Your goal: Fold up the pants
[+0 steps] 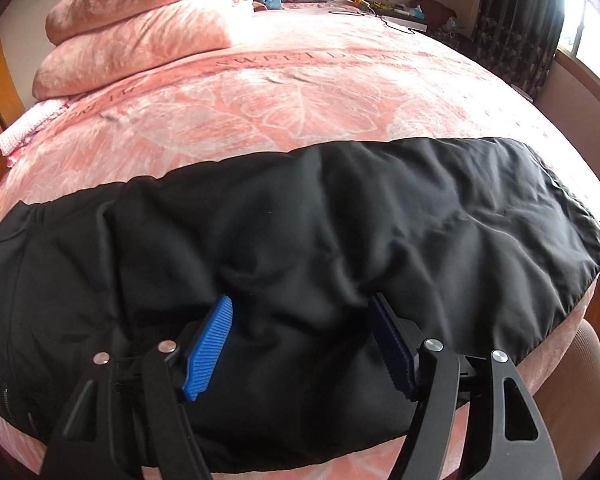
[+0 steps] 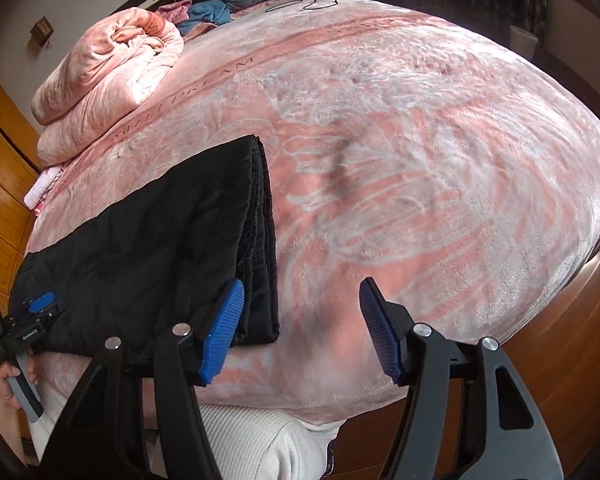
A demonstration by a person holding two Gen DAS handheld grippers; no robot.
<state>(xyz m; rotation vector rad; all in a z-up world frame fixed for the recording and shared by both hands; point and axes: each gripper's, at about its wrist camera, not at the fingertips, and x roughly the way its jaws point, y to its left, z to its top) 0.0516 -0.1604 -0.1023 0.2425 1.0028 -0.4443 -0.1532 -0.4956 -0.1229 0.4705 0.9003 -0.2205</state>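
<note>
We see the black pants [image 1: 300, 232] lying folded on the pink bed [image 2: 420, 140]; our left hand-held gripper [image 1: 300, 340] and right hand-held gripper [image 2: 300, 328] both gape wide, gripping nothing.

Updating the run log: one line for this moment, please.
black pants folded lengthwise on pink bed | left gripper open over pants | right gripper open beside hem

Right of the folded black quilted pants [image 2: 160, 240], the pink plush bed blanket [image 2: 420, 160] lies open; the rolled pink velvet duvet [image 2: 108, 84] blocks the far-left corner.
</note>
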